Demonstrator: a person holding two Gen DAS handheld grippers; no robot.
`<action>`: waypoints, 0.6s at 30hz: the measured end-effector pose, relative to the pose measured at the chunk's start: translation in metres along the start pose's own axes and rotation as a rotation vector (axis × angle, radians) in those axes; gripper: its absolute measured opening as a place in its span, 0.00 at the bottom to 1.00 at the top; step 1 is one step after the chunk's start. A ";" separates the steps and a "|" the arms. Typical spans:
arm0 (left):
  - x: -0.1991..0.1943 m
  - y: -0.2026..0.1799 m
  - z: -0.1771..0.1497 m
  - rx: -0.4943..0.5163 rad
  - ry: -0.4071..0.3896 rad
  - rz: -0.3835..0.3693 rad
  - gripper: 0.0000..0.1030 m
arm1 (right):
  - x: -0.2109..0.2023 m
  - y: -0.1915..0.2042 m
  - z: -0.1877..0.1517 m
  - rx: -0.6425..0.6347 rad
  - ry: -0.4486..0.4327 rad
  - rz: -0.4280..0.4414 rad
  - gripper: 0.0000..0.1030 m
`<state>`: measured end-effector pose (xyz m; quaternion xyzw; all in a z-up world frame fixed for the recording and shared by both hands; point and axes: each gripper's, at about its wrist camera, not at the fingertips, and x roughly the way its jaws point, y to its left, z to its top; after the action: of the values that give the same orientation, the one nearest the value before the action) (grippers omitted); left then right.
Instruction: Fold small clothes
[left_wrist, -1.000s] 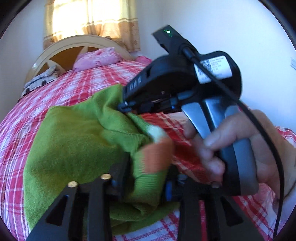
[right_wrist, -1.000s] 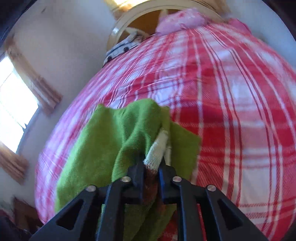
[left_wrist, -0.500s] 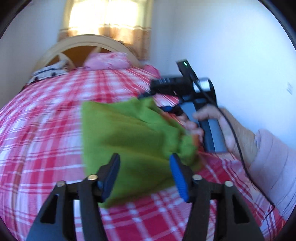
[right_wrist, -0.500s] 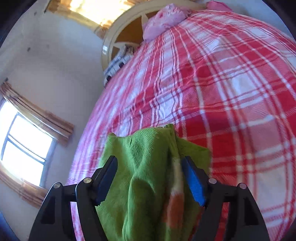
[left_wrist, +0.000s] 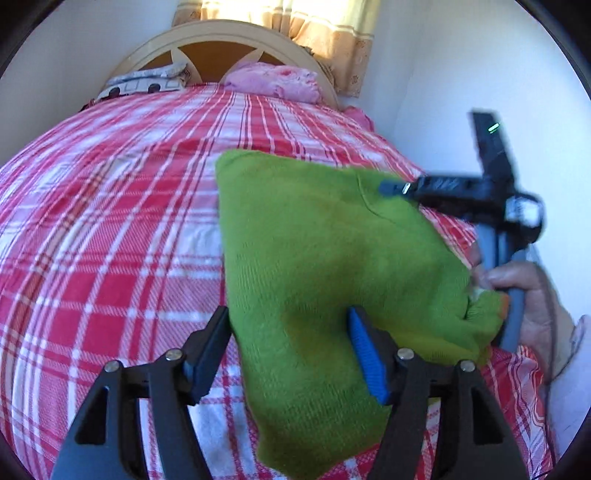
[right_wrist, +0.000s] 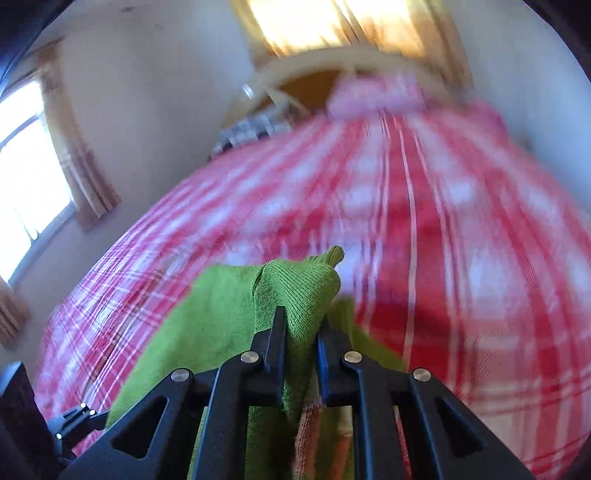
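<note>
We saw our left gripper (left_wrist: 288, 343), its black fingers spread wide, one blue-padded, hovering over a green knitted garment (left_wrist: 325, 266) lying on the red-and-white plaid bedspread (left_wrist: 110, 229). The right gripper (left_wrist: 395, 187) reached in from the right, its tip at the garment's upper edge, gripped by a hand (left_wrist: 532, 299). Beyond lay a pink crumpled cloth (left_wrist: 273, 81) against the cream arched headboard (left_wrist: 207, 40).

Your sweater (left_wrist: 325, 258) lies on the bed (left_wrist: 110, 229), near its right edge. Your left gripper (left_wrist: 288, 347) is over its near part. Your right gripper (right_wrist: 301, 332) is at its right side. Pillows (left_wrist: 273, 79) sit at the bed's far end.
</note>
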<state>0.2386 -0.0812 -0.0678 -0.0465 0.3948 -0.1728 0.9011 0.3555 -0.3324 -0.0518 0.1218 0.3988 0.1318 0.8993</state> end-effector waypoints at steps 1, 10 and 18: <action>-0.005 0.003 -0.002 0.004 0.008 0.006 0.69 | 0.007 -0.005 -0.005 0.006 0.029 -0.042 0.18; 0.008 0.015 -0.001 -0.048 0.032 0.051 0.90 | -0.101 -0.001 -0.039 0.090 -0.146 -0.065 0.49; 0.005 0.002 -0.002 0.020 -0.002 0.131 0.90 | -0.112 0.057 -0.094 -0.100 -0.053 -0.098 0.49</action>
<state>0.2405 -0.0805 -0.0734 -0.0114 0.3944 -0.1172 0.9114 0.2049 -0.3054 -0.0182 0.0603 0.3733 0.1041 0.9199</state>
